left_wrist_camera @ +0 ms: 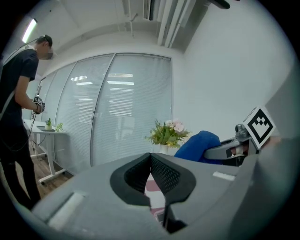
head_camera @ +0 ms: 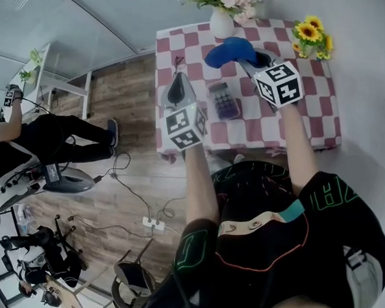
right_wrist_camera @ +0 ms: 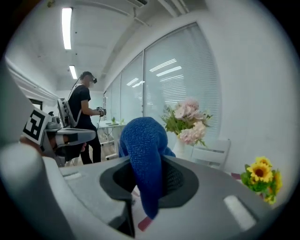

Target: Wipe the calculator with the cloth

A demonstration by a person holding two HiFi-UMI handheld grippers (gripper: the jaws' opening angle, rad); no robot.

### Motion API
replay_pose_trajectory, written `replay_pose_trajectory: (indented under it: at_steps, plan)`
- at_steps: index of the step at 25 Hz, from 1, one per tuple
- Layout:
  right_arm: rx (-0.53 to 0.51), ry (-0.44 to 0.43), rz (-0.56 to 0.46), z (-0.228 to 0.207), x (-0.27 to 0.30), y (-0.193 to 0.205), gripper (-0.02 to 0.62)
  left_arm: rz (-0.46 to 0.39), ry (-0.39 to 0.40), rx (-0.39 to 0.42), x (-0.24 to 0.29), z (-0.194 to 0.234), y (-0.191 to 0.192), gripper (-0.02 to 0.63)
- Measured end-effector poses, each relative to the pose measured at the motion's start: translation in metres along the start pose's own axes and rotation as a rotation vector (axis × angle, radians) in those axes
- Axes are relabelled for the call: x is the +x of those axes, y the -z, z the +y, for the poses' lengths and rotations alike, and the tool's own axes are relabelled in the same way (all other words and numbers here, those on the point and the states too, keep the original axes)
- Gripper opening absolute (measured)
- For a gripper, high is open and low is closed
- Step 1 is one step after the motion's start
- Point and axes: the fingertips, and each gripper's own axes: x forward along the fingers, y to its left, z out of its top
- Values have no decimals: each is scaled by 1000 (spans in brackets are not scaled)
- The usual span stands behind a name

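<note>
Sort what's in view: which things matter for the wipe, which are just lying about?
For the job: blue knitted cloth, in right gripper; small purple-grey calculator.
Lying about: white vase of pink flowers; bunch of yellow sunflowers.

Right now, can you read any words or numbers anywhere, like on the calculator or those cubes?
No text can be read.
Small purple-grey calculator: keys and display too small to read.
Left gripper's marker cube and right gripper's marker cube: black-and-white square patterns, no letters.
Black shirt's green outlined lettering: folded and cut off, unreadable.
</note>
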Motion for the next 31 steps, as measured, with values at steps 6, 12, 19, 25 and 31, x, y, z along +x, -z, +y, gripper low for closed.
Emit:
replay_pose_trajectory:
  at_steps: [6, 12, 19, 25, 31]
  plan:
    - [30, 76, -192, -23, -4, -53, 101, -63, 17, 30, 20, -3, -30, 11]
    - [-9, 115, -259, -31, -17, -67, 101, -107, 29, 64, 31, -10, -53, 11]
    - [-16, 150, -281, -41, -34, -75, 101, -127, 48, 71, 33, -25, -66, 10]
    - [-18, 153, -269, -45, -31, -78, 101, -137, 55, 80, 38, -27, -73, 10]
    - [-42, 163, -289, -39, -45, -76, 101, -137, 48, 84, 27, -31, -67, 10]
